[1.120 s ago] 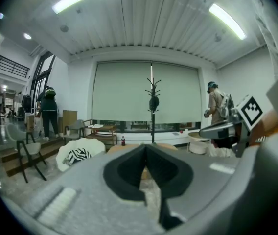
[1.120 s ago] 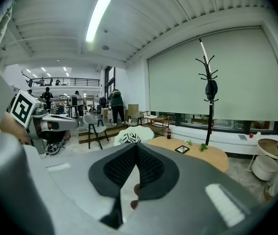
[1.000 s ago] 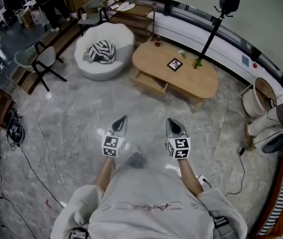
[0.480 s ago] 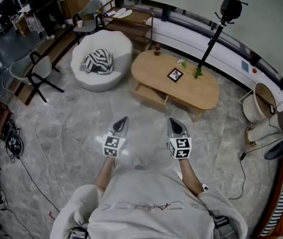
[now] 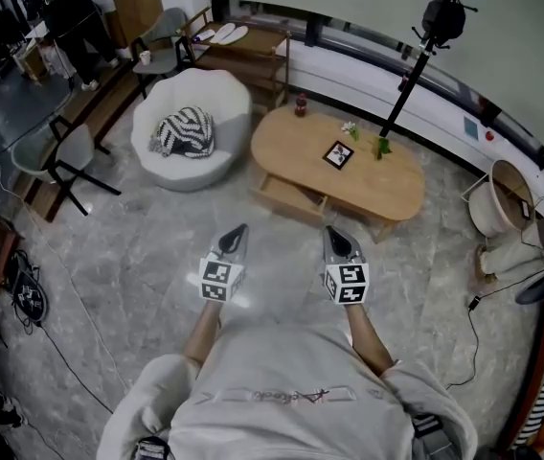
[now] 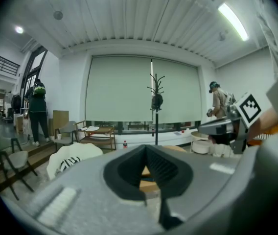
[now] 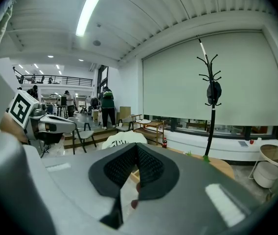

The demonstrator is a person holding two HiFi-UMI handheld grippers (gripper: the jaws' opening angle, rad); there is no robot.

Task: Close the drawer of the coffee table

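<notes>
Both grippers were held level out in front of me, side by side and apart, over bare marble floor [image 5: 138, 257]. The left gripper [image 5: 238, 232] had its jaws fully together with nothing between them; its own view showed the pads meeting at the tip [image 6: 146, 151]. The right gripper [image 5: 335, 234] was the same, jaws closed and empty [image 7: 135, 150]. Neither touched anything.

The coffee table [image 5: 392, 188], an oval wooden one, stood well ahead of both tips, slightly nearer the right gripper's line. Its drawer [image 5: 294, 195] was pulled out on the side facing the grippers, almost straight ahead between the two tips and well apart from them.

On the tabletop were a marker card [image 5: 337, 154], a small green plant [image 5: 381, 147] and a dark bottle [image 5: 301, 104] at the far left end. A white round armchair [image 5: 205, 99] holding a striped cushion [image 5: 184, 130] sat ahead and left of the left gripper. A black coat stand [image 5: 416, 56] rose beyond the table.
</notes>
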